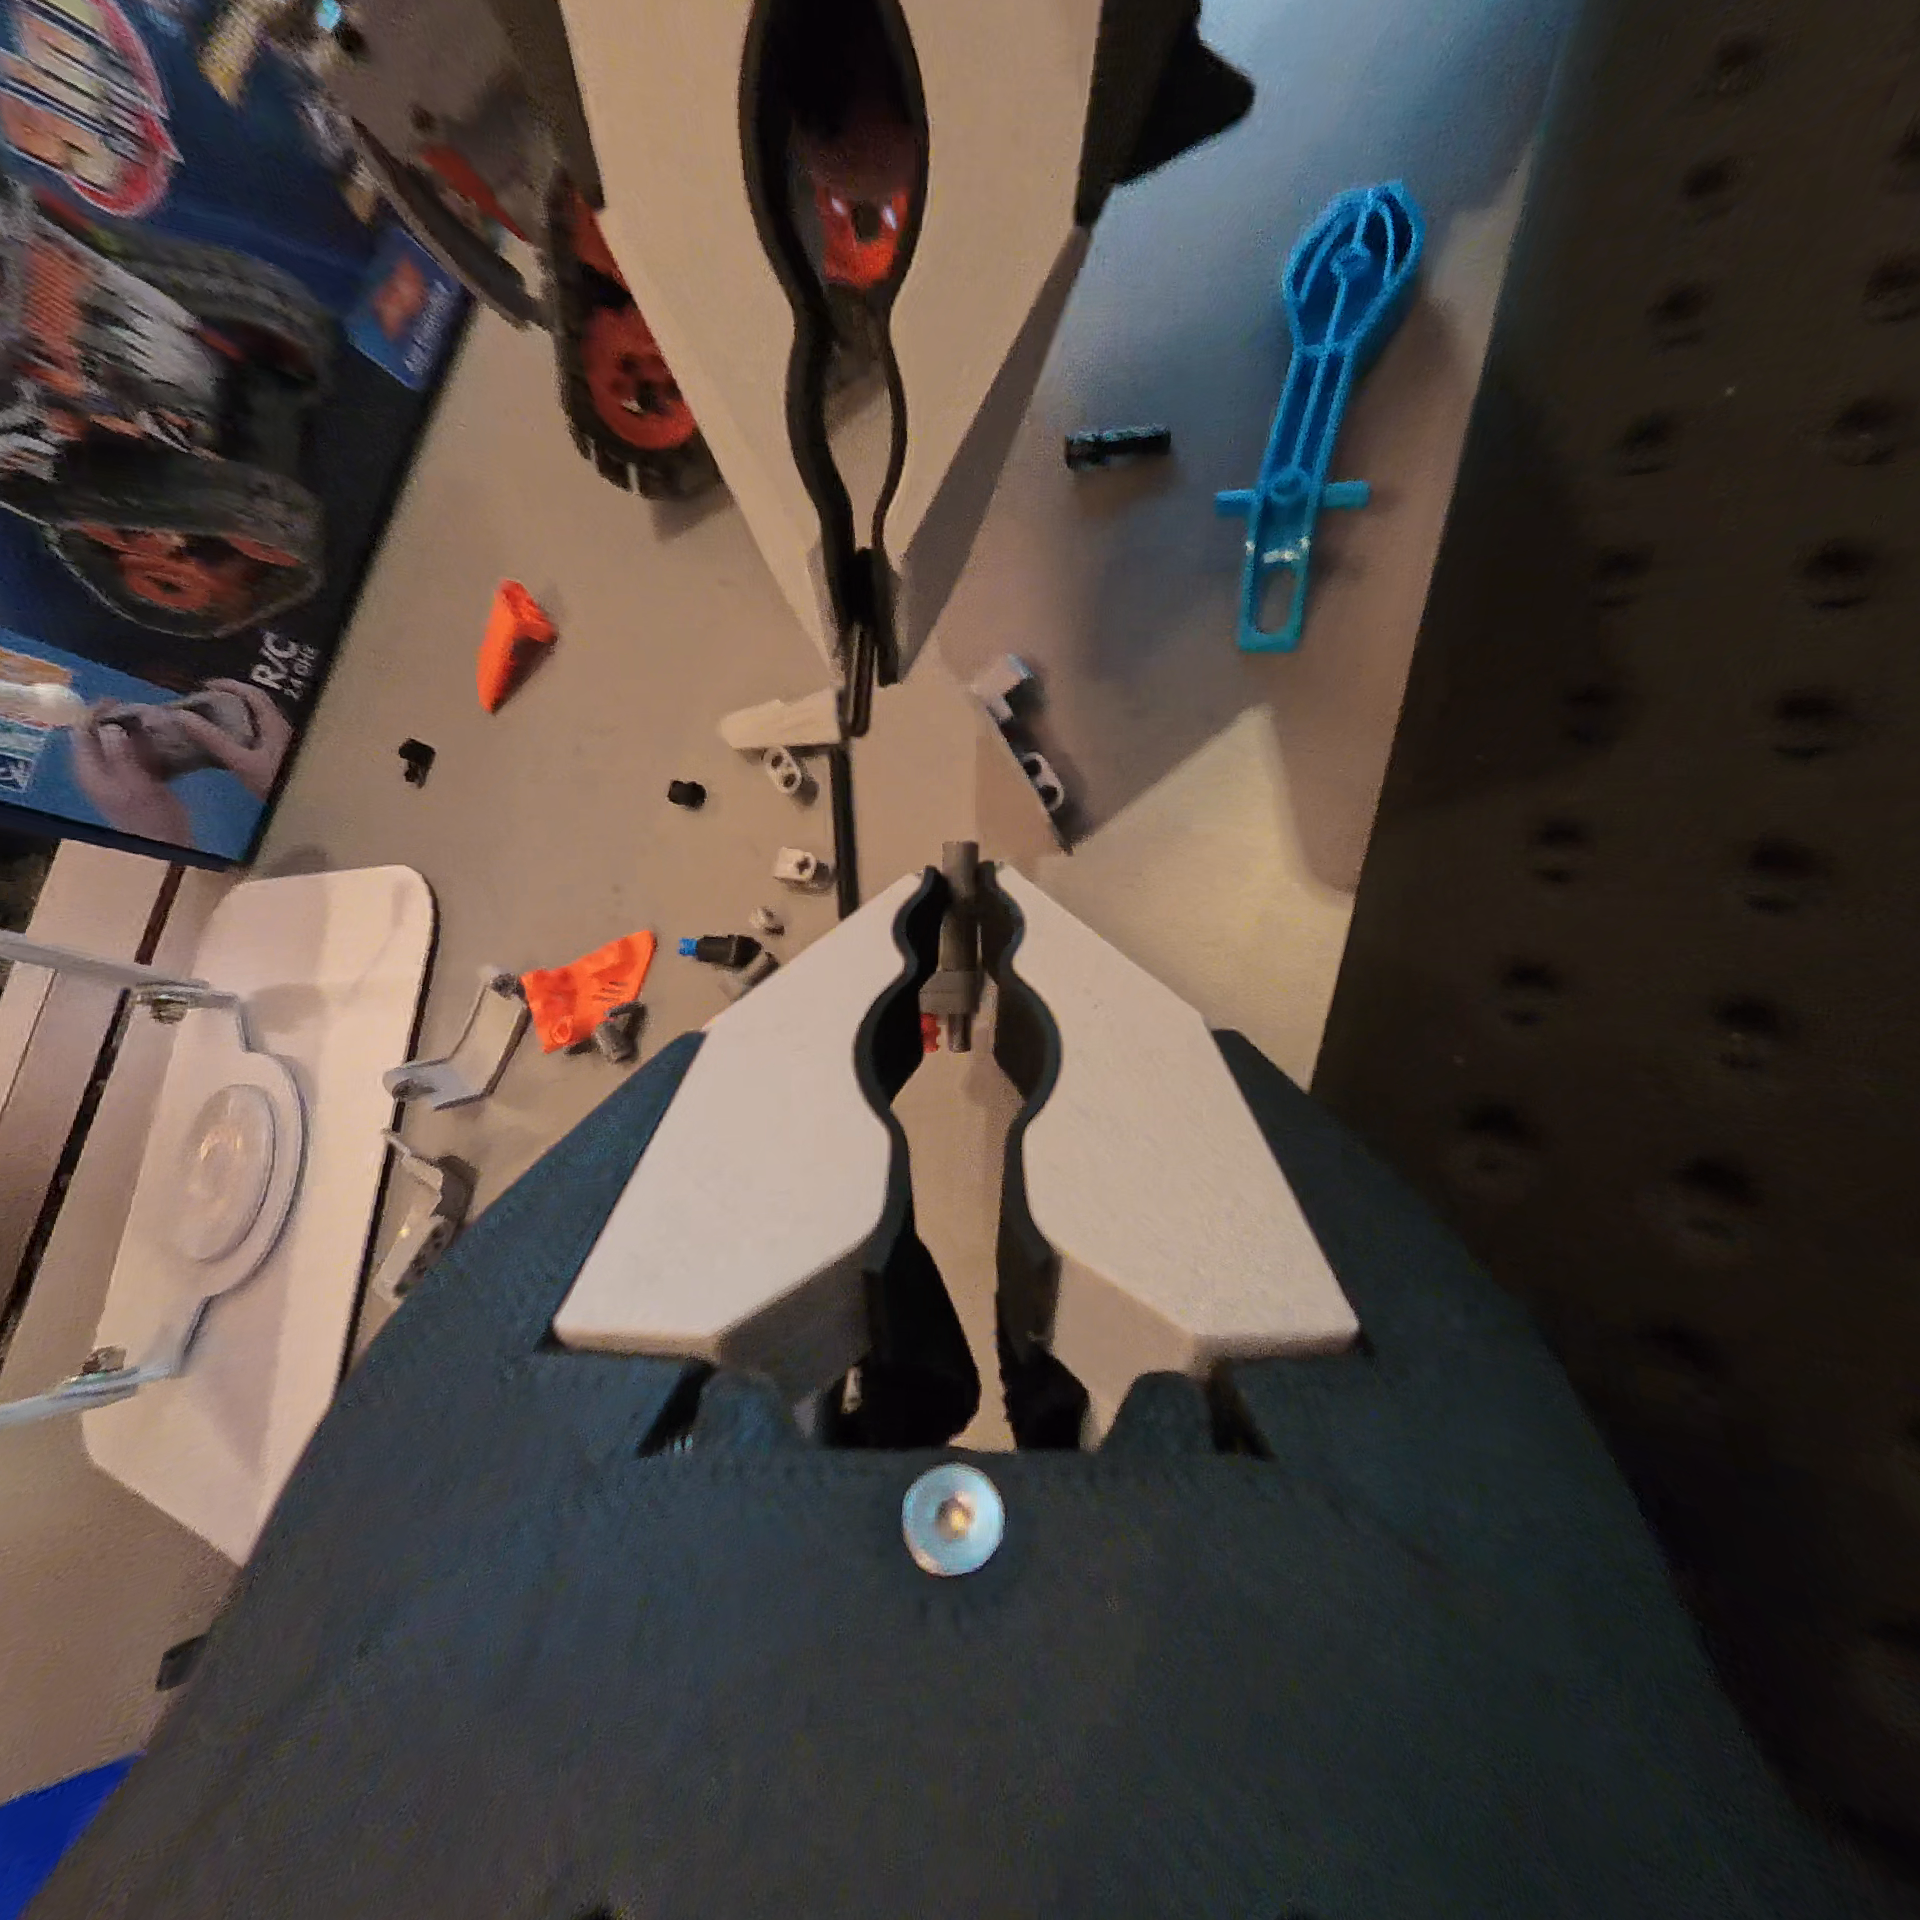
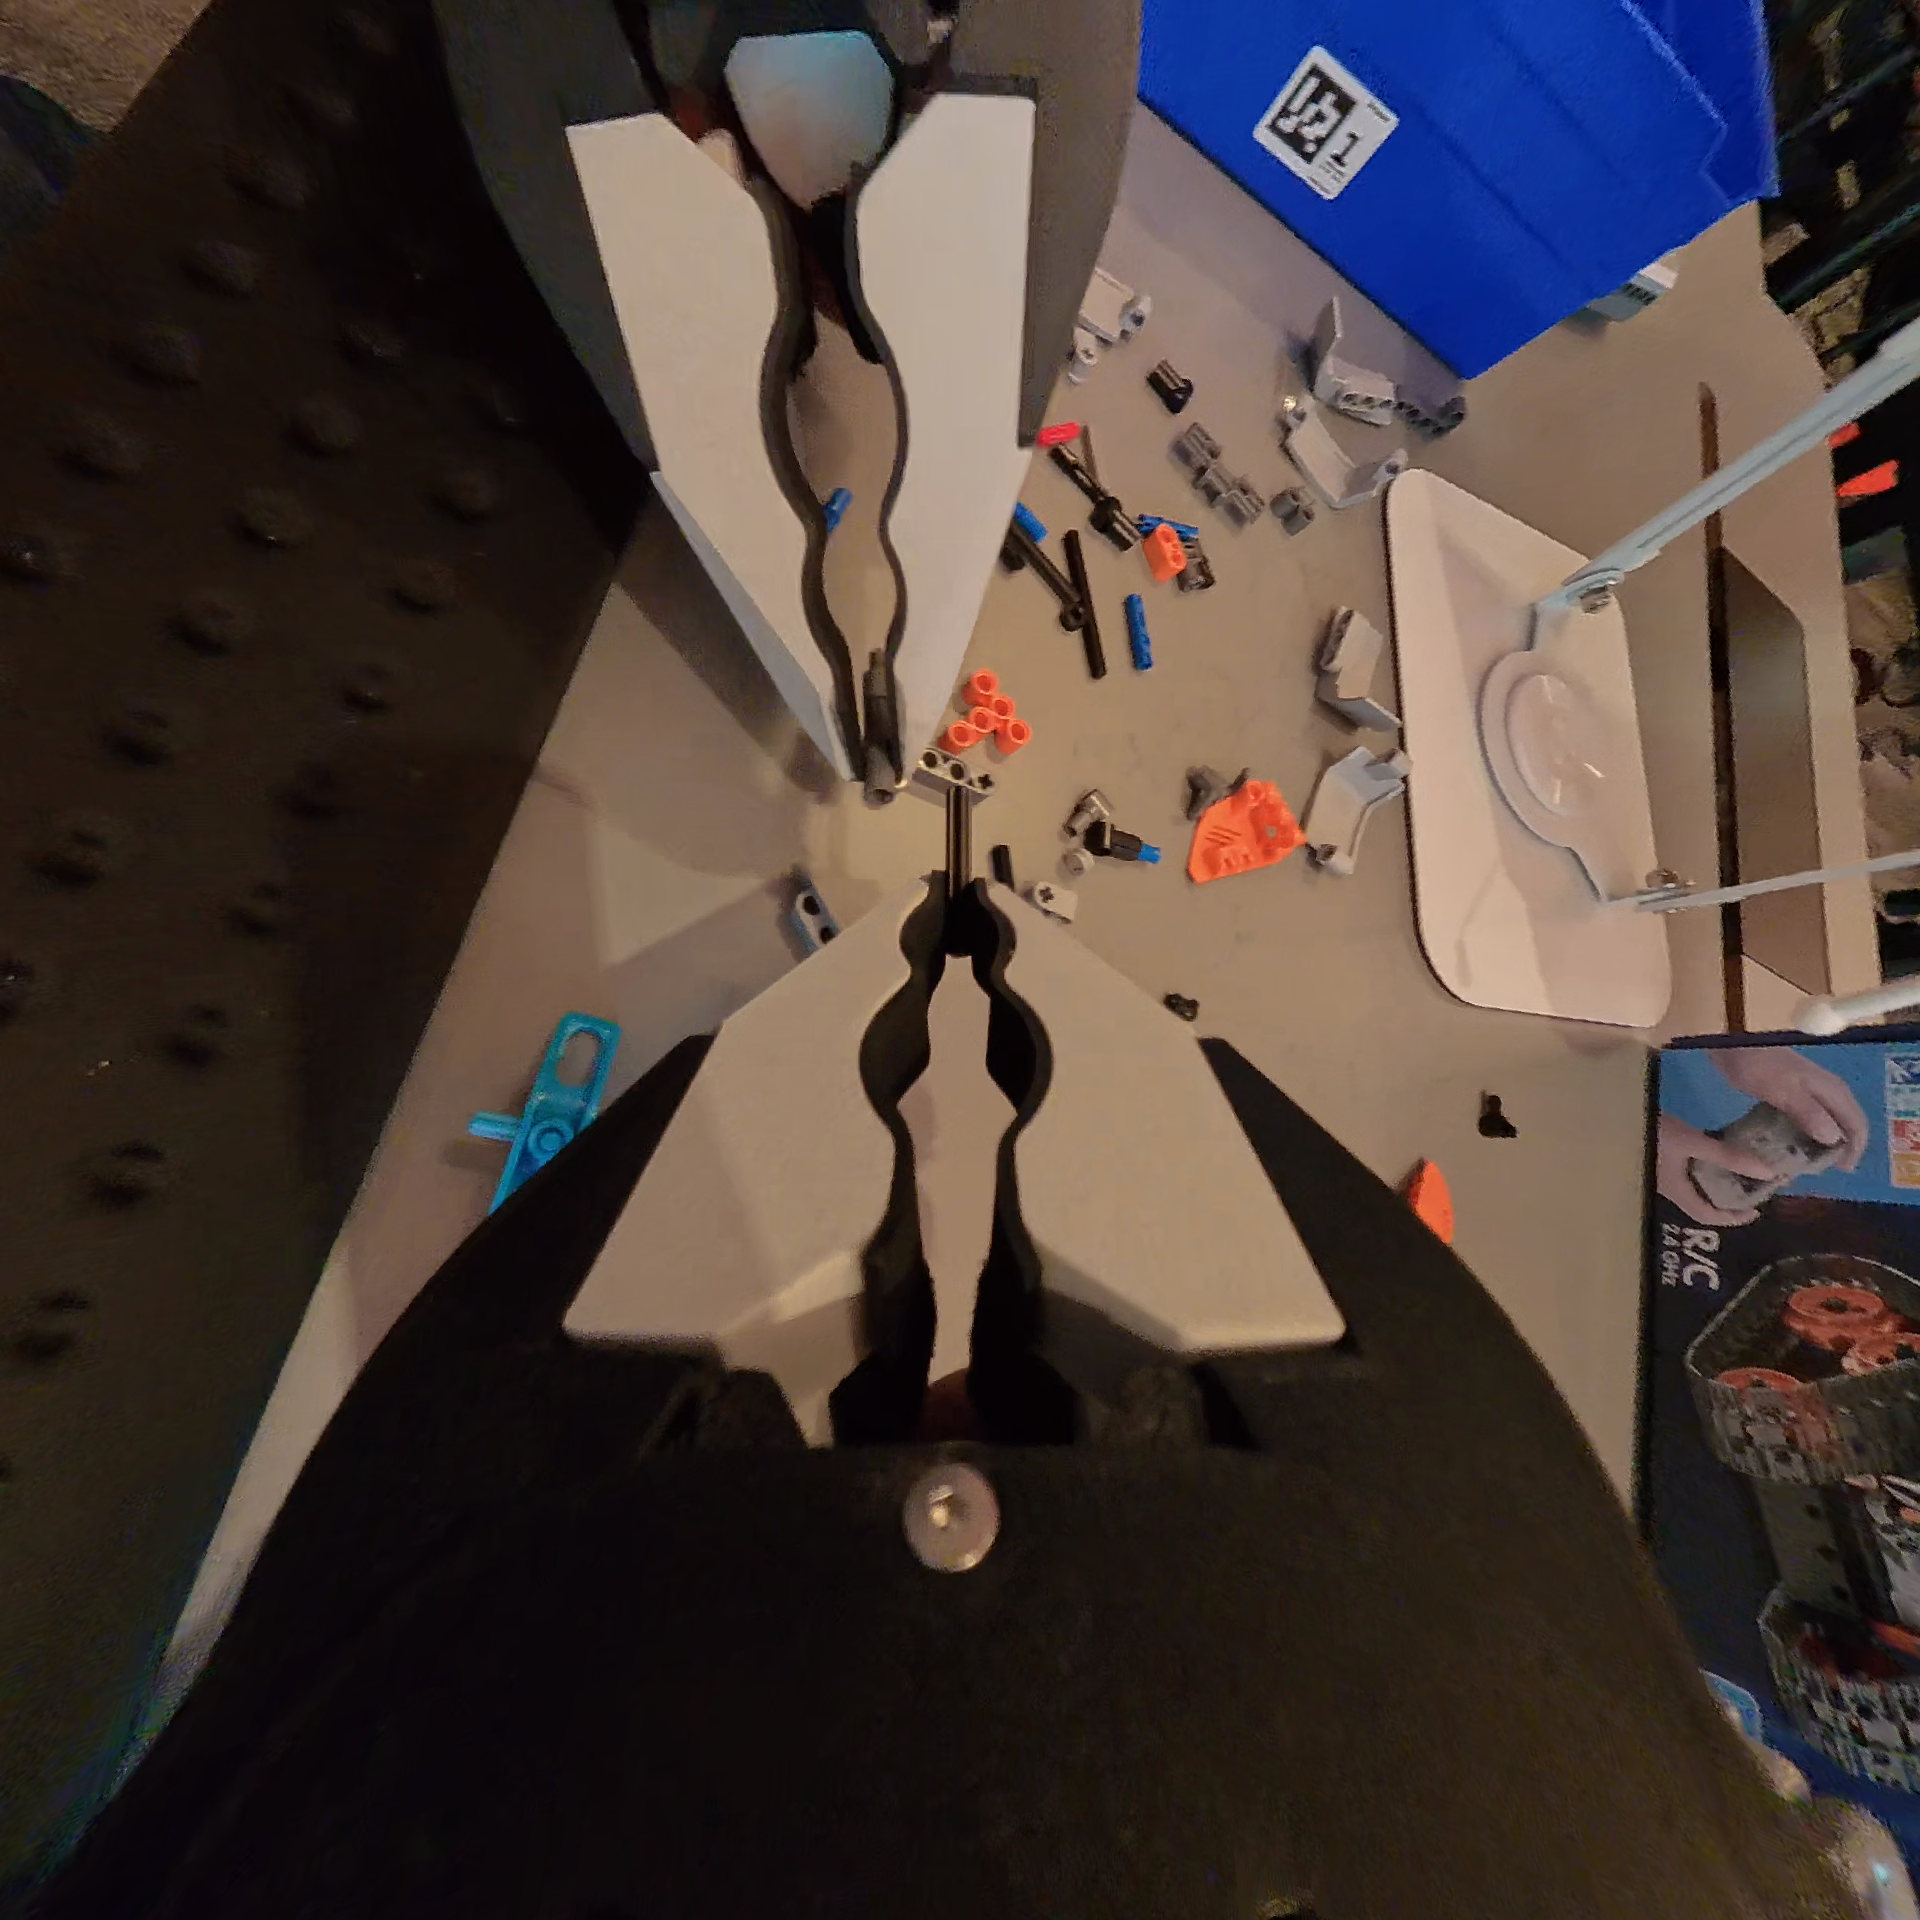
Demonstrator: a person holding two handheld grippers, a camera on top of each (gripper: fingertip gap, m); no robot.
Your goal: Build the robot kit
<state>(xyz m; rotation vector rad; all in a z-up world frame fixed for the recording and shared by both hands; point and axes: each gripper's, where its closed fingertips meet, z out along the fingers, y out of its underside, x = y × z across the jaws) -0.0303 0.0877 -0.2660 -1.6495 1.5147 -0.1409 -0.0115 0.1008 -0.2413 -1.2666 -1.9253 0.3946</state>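
Pinched at the tips of the left tool [image 1: 964, 914] is a small grey pin [image 1: 961, 956], a stiff, light, slippery bit best held across its middle. Facing it, the right tool [image 2: 956, 914] is pressed onto a thin black axle [image 2: 957, 831] with a grey connector [image 2: 953, 769] at its end. Loose orange piece [image 2: 1242, 836], blue lever [image 1: 1314, 395] and printed box [image 1: 156, 416] lie around on the bench [image 1: 623, 810].

left claw [image 1: 961, 894]: pinched nearly closed | right claw [image 2: 958, 899]: likewise, apparently | tips facing, close together
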